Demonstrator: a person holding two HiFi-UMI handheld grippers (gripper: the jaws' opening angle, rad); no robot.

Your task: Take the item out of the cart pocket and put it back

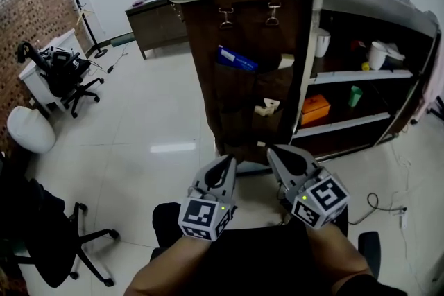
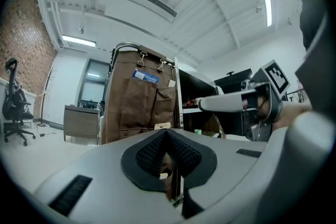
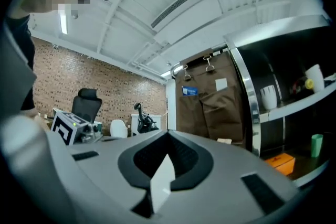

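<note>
A brown fabric pocket organizer [image 1: 246,80] hangs by two clips on the end of the cart [image 1: 374,10]. A blue item [image 1: 237,59] sticks out of its upper left pocket, also in the left gripper view [image 2: 145,76] and the right gripper view [image 3: 190,91]. A white card [image 1: 286,62] sits in the upper right pocket, and a cream item [image 1: 267,107] in a lower pocket. My left gripper [image 1: 225,164] [image 2: 167,134] and right gripper [image 1: 274,154] [image 3: 168,136] hover side by side in front of the cart, well short of the pockets. Both are shut and hold nothing.
The cart's shelves hold an orange box [image 1: 316,107], a green cup [image 1: 355,95] and white cups [image 1: 378,54]. Office chairs [image 1: 69,76] stand at the left, another chair [image 1: 48,239] at the near left. A desk [image 1: 156,21] stands behind. A cable [image 1: 378,204] lies on the floor at the right.
</note>
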